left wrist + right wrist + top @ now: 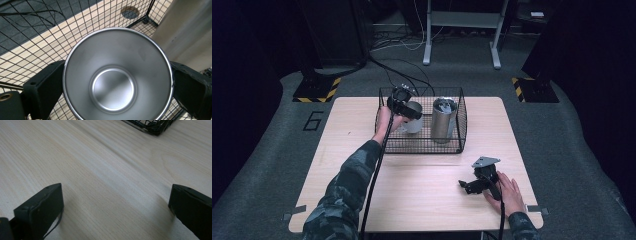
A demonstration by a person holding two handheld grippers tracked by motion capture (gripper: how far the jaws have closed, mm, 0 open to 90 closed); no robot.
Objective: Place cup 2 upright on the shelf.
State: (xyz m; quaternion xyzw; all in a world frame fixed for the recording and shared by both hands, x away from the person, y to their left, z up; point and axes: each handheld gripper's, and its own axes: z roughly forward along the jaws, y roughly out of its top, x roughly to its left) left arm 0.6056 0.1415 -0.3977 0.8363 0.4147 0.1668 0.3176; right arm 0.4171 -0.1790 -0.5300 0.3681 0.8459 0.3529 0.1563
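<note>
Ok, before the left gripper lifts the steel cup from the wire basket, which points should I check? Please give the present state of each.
1. Left gripper jaws on both sides of the steel cup: ok.
2. Firm contact on the cup wall: cannot tell.
3. Cup empty inside: ok.
4. Tall steel canister stands close beside the cup: not ok, risk of a bump.
5. Wire basket open on top for lifting: ok.
6. Right gripper open, resting on the table, away from the basket: ok.

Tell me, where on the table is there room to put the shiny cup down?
Bare wood lies all along the table in front of the wire basket, between it and the right gripper, and left of the basket too. Inside the basket it is crowded: the left gripper holds the cup beside a tall metal canister.
</note>
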